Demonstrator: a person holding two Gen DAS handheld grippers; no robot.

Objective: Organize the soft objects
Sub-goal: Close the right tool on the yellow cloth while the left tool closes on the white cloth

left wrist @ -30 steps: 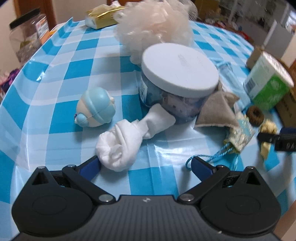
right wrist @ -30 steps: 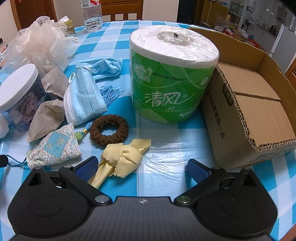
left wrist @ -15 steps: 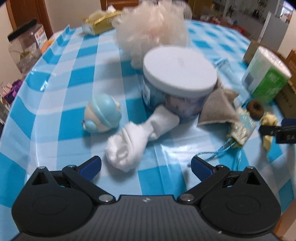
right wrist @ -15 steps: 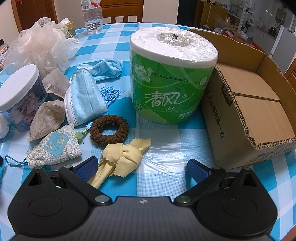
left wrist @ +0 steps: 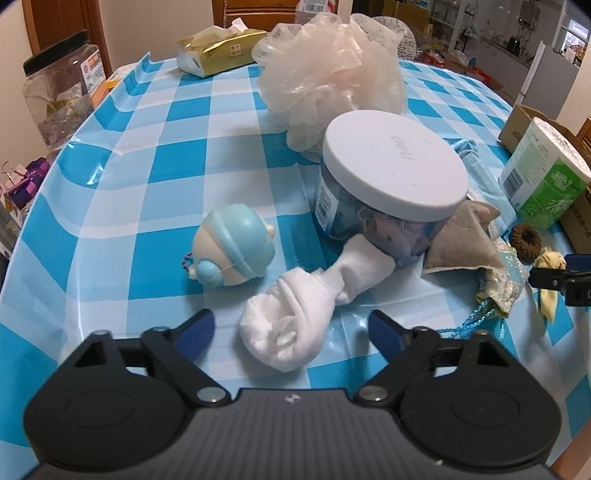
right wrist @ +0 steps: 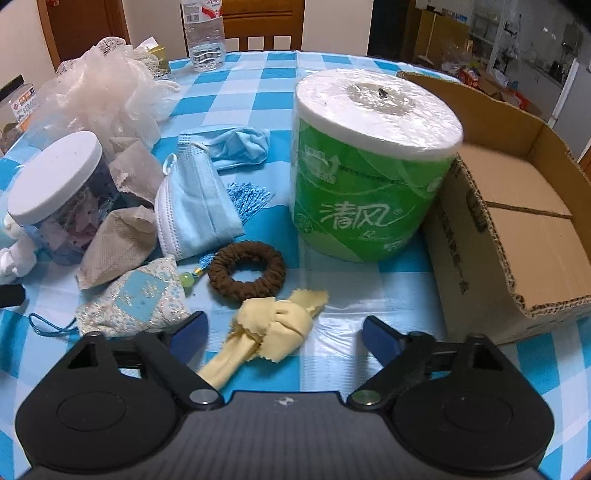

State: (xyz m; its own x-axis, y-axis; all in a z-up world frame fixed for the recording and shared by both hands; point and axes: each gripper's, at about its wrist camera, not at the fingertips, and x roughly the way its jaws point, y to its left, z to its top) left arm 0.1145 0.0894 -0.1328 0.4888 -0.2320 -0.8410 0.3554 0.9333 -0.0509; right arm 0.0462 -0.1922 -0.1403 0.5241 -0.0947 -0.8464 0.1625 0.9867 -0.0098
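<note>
Left wrist view: my left gripper (left wrist: 291, 330) sits over the rolled white sock (left wrist: 295, 325), tongs apart and just narrowing around it, pads not touching.

The sock's far end leans against the white-lidded jar (left wrist: 388, 192) on the blue checked tablecloth (left wrist: 147, 155). My right gripper (right wrist: 282, 334) has also been narrowing, tongs still apart, straddling the knotted yellow cloth (right wrist: 273, 325) near the cardboard box (right wrist: 517, 221).

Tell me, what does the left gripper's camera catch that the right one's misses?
Only the left view shows the blue squishy toy, the gold tissue pack and the whole knotted white sock. Only the right view shows the water bottle and the inside of the cardboard box. Both show the white-lidded jar, mesh bath puff, toilet roll and brown hair tie.
</note>
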